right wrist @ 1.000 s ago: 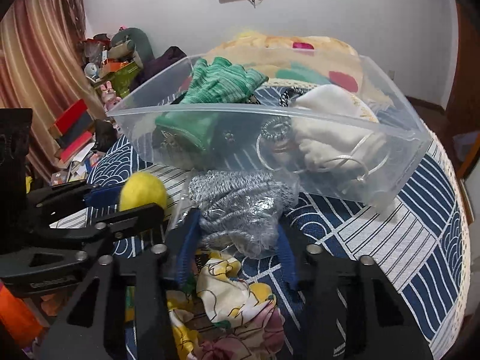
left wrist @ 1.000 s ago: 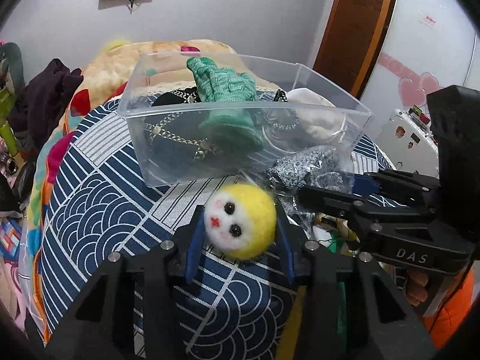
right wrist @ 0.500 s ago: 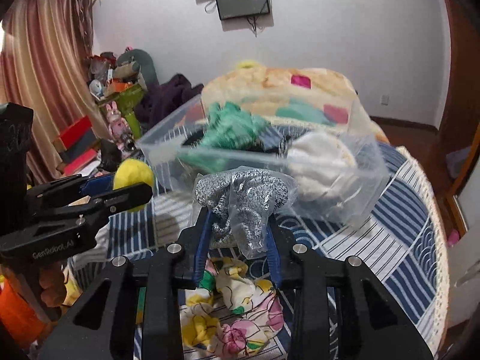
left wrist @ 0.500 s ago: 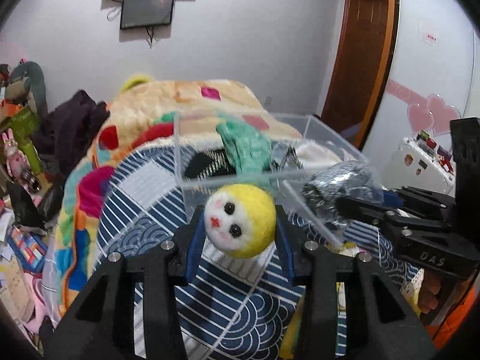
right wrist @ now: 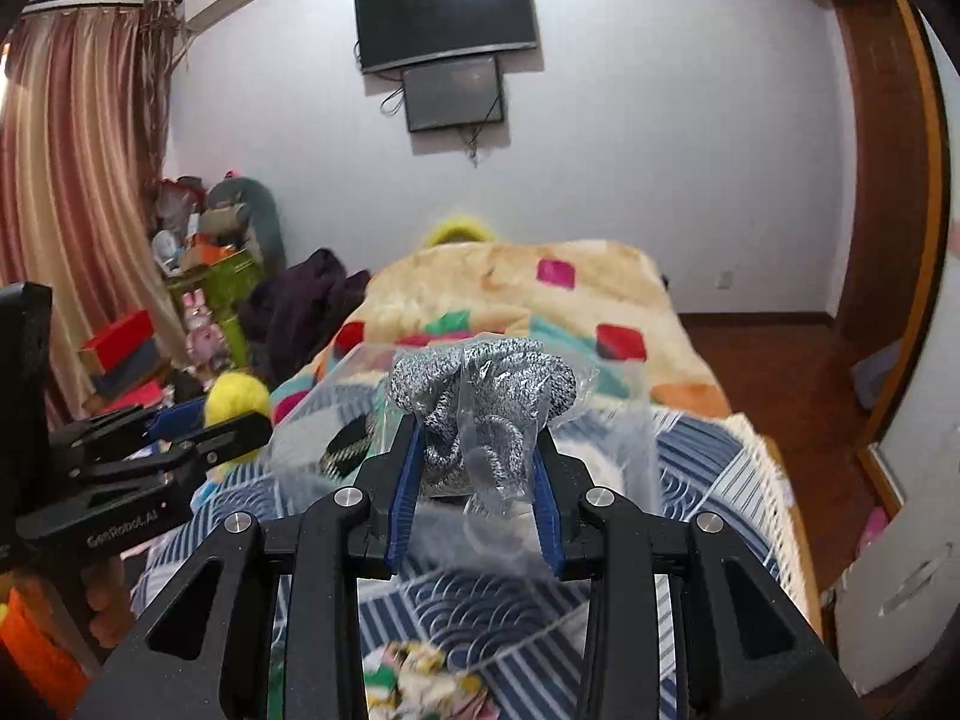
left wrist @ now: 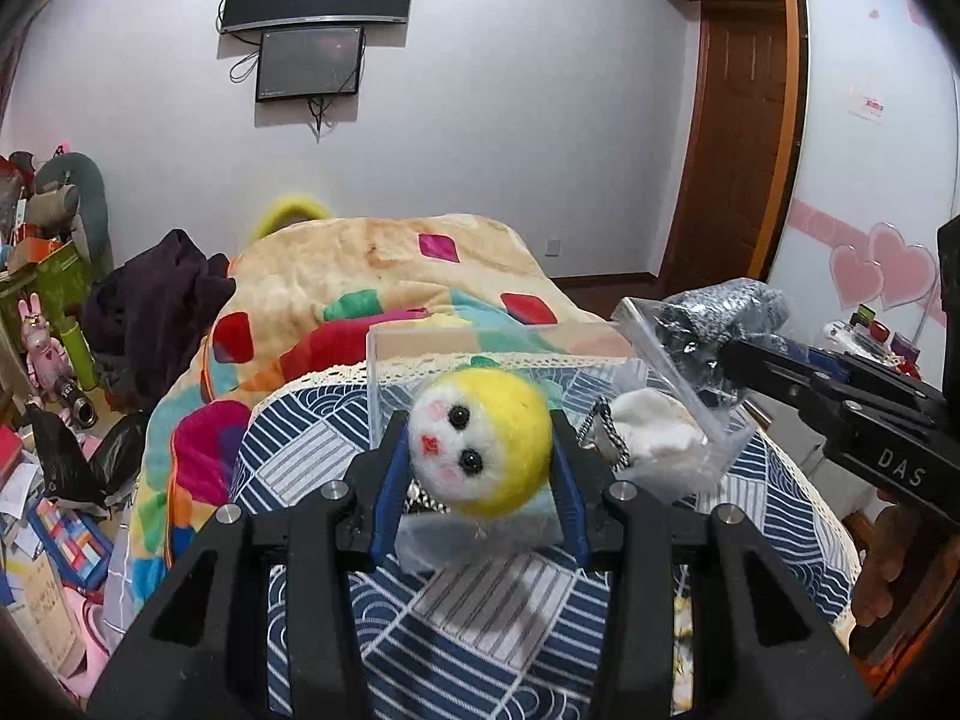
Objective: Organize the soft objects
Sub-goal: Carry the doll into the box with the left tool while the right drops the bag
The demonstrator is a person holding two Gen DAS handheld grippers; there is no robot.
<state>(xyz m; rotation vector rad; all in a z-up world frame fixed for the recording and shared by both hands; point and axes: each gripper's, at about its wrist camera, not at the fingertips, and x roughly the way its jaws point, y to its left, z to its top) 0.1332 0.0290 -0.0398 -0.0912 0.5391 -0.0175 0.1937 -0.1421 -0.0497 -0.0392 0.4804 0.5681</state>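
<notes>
My left gripper (left wrist: 480,456) is shut on a yellow-and-white felt ball with a doll face (left wrist: 480,450), held above the blue patterned bedcover (left wrist: 498,642). My right gripper (right wrist: 477,462) is shut on a grey knit item in a clear plastic bag (right wrist: 486,396), also raised; it shows at the right of the left wrist view (left wrist: 714,324). The clear plastic bin (left wrist: 384,378) stands on the bed just beyond both grippers, with a white soft item (left wrist: 654,426) and a chain (left wrist: 606,438) visible inside. The felt ball also shows in the right wrist view (right wrist: 237,399).
A colourful blanket (left wrist: 384,276) covers the far half of the bed. Clutter and boxes (left wrist: 48,324) fill the floor to the left. A floral cloth (right wrist: 420,678) lies on the bed near me. A wooden door (left wrist: 744,138) is at the right.
Both grippers have risen with their objects and tilted up, so the bin now sits lower and farther in view and the wall screens appear.
</notes>
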